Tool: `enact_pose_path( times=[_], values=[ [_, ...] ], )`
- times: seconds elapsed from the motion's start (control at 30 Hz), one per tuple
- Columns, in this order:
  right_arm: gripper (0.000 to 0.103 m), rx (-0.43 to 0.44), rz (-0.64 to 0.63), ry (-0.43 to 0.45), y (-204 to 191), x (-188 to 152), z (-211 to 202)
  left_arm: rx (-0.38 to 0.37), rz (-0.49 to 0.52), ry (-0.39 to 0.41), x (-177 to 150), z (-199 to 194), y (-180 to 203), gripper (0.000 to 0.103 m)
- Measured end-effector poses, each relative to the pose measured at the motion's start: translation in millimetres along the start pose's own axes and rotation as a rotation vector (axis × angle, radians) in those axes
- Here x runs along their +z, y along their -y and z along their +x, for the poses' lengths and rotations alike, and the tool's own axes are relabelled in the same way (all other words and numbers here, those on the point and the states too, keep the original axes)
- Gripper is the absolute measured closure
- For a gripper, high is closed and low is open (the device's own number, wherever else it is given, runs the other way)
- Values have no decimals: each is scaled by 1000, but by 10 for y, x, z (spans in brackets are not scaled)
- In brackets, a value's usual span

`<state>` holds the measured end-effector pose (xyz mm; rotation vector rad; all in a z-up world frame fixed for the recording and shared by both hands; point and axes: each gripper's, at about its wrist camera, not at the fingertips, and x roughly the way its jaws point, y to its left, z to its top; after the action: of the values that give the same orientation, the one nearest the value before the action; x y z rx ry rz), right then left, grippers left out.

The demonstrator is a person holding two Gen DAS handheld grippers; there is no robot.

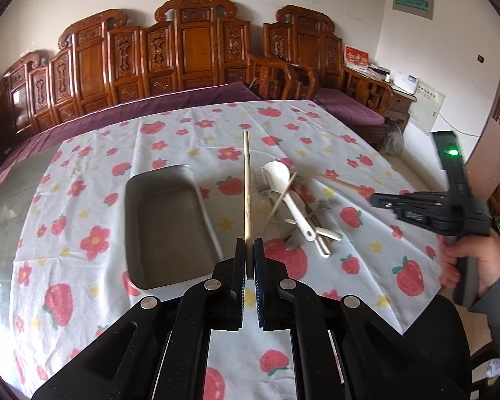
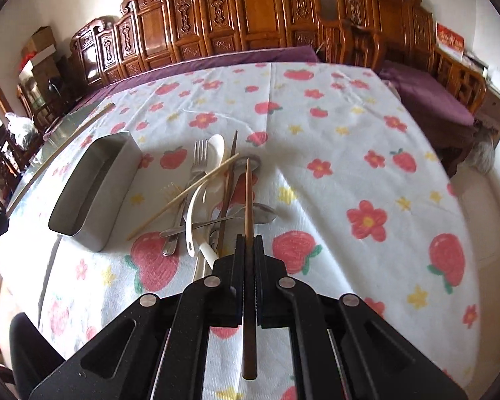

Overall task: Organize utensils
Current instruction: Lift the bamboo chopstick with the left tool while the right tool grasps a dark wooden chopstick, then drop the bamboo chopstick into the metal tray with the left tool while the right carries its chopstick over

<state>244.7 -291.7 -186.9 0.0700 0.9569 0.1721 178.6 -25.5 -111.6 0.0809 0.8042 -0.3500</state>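
A chopstick in each of my grippers, beside the metal tray [image 1: 170,220]

My left gripper [image 1: 249,245] clamps a pale chopstick [image 1: 247,183]; my right gripper [image 2: 249,241] clamps a dark chopstick [image 2: 248,200], above the utensil pile [image 2: 206,200].

Four chopsticks are showing: two pale chopsticks [image 1: 247,183] and two dark chopsticks [image 2: 248,193]. One metal fork [image 2: 200,160], two metal spoons [image 2: 261,214] and seemingly two white spoons [image 2: 216,148] are lying heaped, with overlap hindering the count. One steel container [image 2: 83,223] is standing alongside.
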Motion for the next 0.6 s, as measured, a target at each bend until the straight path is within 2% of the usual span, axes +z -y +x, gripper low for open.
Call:
enact_pose_path(
  times=[0.3,0.6],
  values=[
    [97,62,-37,44,-236,51,-244,54,-30,-40,-6,29,-405,99],
    [97,136,-92,52,-648,146,-304,110,-10,-125,12,304,-684,99]
  ],
)
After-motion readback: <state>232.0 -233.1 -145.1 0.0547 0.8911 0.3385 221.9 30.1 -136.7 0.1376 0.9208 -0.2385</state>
